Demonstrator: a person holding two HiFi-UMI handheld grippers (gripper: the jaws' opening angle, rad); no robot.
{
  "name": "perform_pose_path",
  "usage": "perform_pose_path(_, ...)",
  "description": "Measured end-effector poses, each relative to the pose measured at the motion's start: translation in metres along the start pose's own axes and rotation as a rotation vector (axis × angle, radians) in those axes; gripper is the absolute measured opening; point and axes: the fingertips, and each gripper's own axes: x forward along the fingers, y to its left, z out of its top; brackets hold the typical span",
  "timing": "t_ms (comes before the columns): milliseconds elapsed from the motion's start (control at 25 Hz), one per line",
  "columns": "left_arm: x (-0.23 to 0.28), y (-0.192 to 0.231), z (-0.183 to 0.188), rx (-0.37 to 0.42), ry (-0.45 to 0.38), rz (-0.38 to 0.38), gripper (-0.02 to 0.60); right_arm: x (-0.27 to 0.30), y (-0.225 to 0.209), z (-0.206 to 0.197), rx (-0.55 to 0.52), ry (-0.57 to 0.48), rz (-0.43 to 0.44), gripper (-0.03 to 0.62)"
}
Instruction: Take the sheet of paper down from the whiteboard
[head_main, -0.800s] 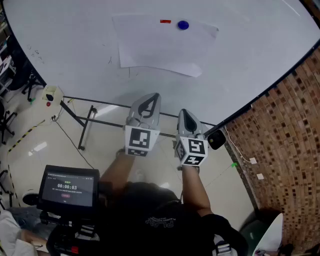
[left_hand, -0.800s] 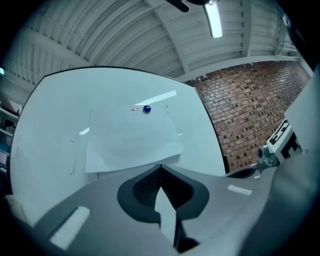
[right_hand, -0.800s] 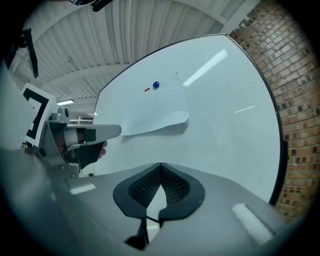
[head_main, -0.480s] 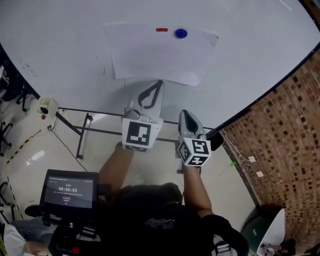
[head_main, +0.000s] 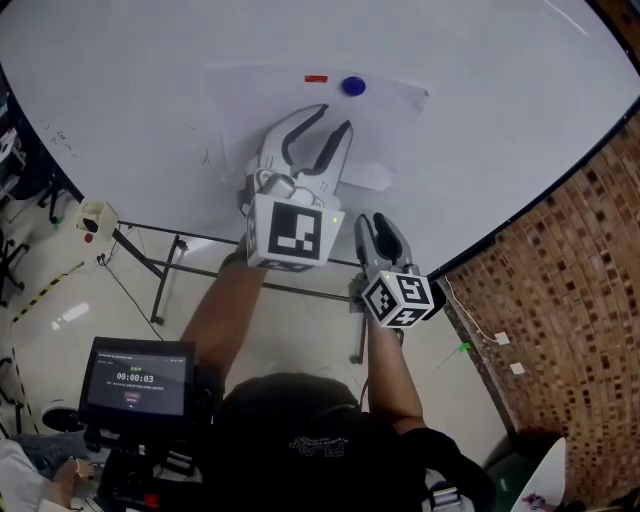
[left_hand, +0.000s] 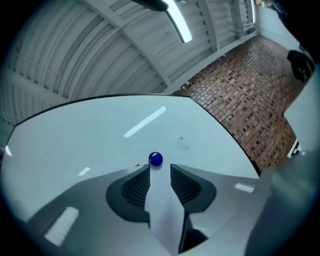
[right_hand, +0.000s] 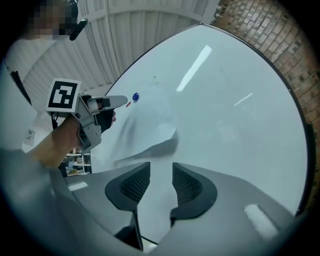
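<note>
A white sheet of paper (head_main: 262, 110) hangs on the whiteboard (head_main: 120, 90), pinned near its top edge by a round blue magnet (head_main: 352, 86) with a small red marker (head_main: 316, 78) beside it. My left gripper (head_main: 331, 122) is raised in front of the sheet, open, its tips just below the magnet. In the left gripper view the magnet (left_hand: 155, 159) sits right beyond the open gripper (left_hand: 160, 172), with nothing pressed between the pads. My right gripper (head_main: 378, 232) hangs lower, open and empty, below the sheet's curled lower right corner (right_hand: 162, 142).
A brick wall (head_main: 560, 300) meets the whiteboard on the right. The board's metal stand (head_main: 165, 265) rests on the glossy floor below. A small timer screen (head_main: 135, 375) sits at lower left, and a yellowish box (head_main: 95, 215) is by the board's left edge.
My left gripper has risen from below the sheet to just under the blue magnet, its jaws open. The right gripper has stayed low, nearly where it was.
</note>
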Motion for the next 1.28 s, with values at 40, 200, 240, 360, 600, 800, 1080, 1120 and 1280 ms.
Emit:
perform_pose_path(40, 0.006, -0.001, 0.001, 0.008, 0.01, 0.007, 0.125, 0.002, -0.001, 0.005, 0.008, -0.008, 0.014, 0.153)
perform_pose_path(200, 0.014, 0.016, 0.004, -0.003, 0.033, 0.036, 0.147, 0.017, 0.01, 0.021, 0.051, -0.022, 0.081, 0.156)
perform_pose_path(240, 0.015, 0.022, 0.003, -0.012, 0.036, 0.041, 0.151, 0.02, 0.013, 0.022, 0.066, -0.015, 0.105, 0.16)
perform_pose_path(360, 0.017, 0.031, 0.002, -0.045, 0.047, 0.033, 0.177, 0.027, 0.021, 0.02, 0.127, 0.012, 0.208, 0.193)
perform_pose_path(600, 0.035, 0.011, 0.012, -0.034, 0.062, 0.015, 0.186, 0.026, 0.004, 0.036, 0.252, -0.029, 0.313, 0.202)
perform_pose_path(800, 0.032, 0.017, 0.011, -0.072, 0.062, 0.016, 0.186, 0.031, 0.011, 0.052, 0.313, -0.055, 0.364, 0.202)
perform_pose_path(1080, 0.034, 0.018, 0.008, -0.06, 0.087, 0.034, 0.184, 0.037, 0.019, 0.056, 0.313, -0.058, 0.398, 0.204)
perform_pose_path(1120, 0.034, 0.018, 0.009, -0.058, 0.087, 0.035, 0.183, 0.037, 0.021, 0.057, 0.312, -0.056, 0.404, 0.202)
perform_pose_path(1280, 0.033, 0.021, 0.01, -0.064, 0.077, 0.051, 0.157, 0.038, 0.026, 0.062, 0.318, -0.065, 0.427, 0.19)
